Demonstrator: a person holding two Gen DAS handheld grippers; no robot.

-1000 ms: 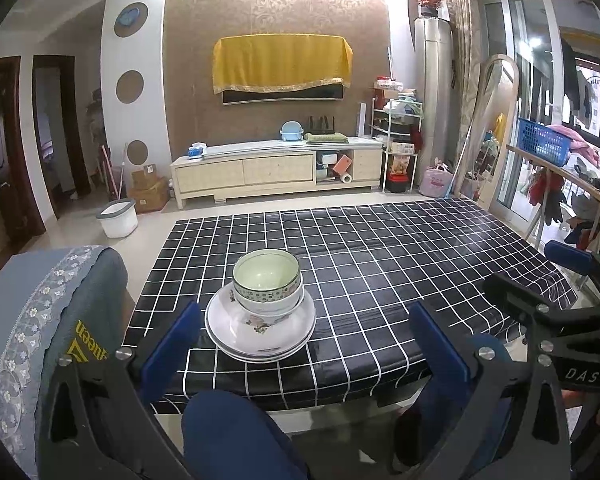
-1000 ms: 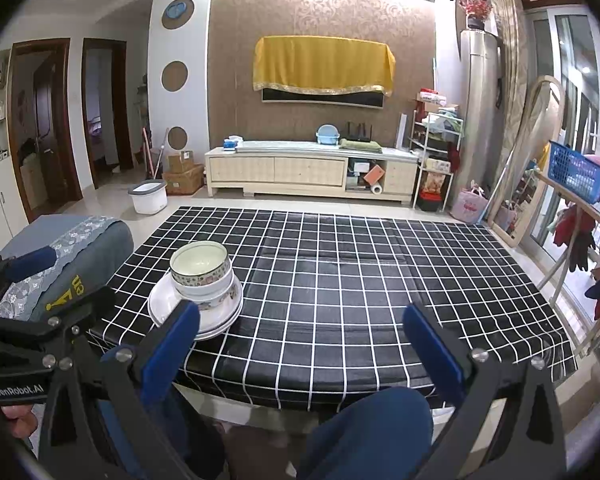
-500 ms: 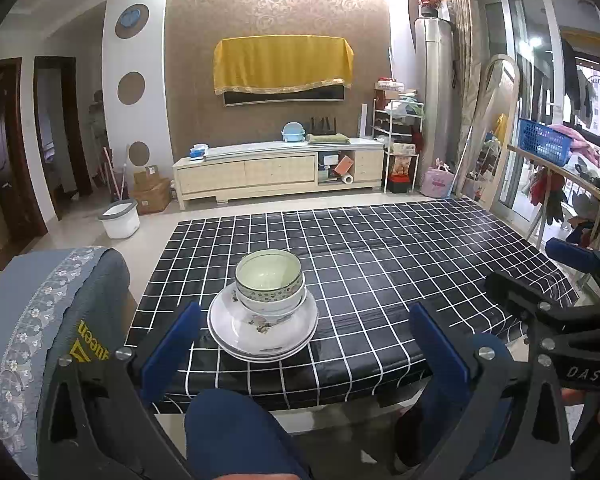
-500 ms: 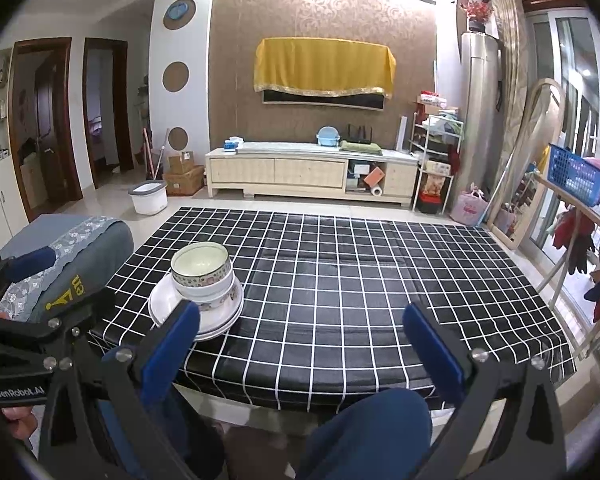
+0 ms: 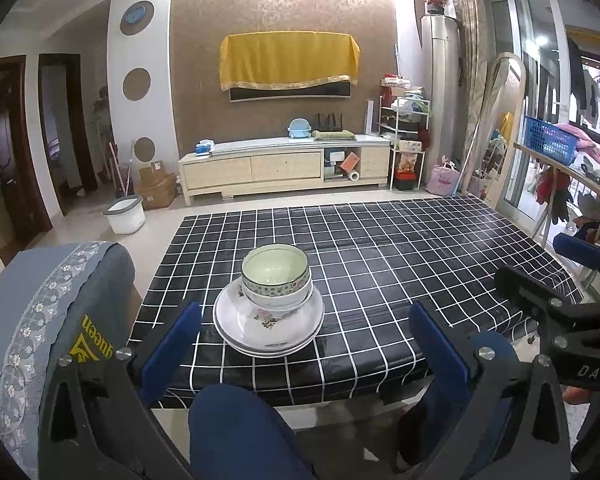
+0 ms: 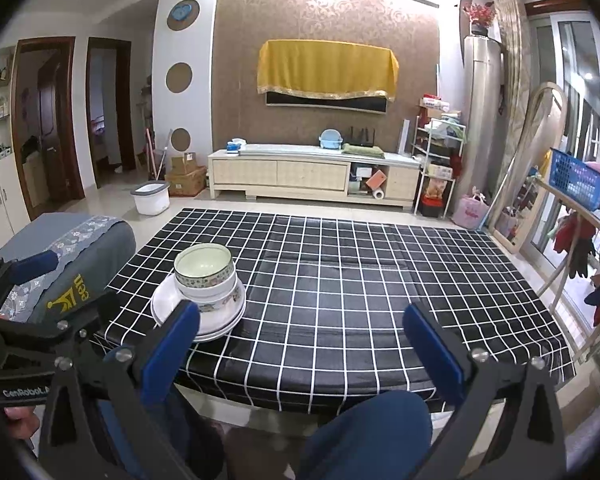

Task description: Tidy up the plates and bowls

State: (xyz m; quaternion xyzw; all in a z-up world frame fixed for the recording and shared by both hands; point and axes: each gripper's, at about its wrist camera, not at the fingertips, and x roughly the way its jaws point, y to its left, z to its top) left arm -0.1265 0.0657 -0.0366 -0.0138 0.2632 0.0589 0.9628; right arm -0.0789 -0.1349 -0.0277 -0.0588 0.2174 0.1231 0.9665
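Both claws are just hanging off the near edge of the checkered table (image 5: 400,264) right now. My left gripper (image 5: 304,344) is spread wide with nothing in it, and the right gripper (image 6: 304,340) is gaping just as wide, also empty. The stack of plates (image 5: 269,330) sits on the table near its front-left corner, with the bowls (image 5: 276,280) nested on top. A grey covered chair (image 5: 48,312) is just left of the table.
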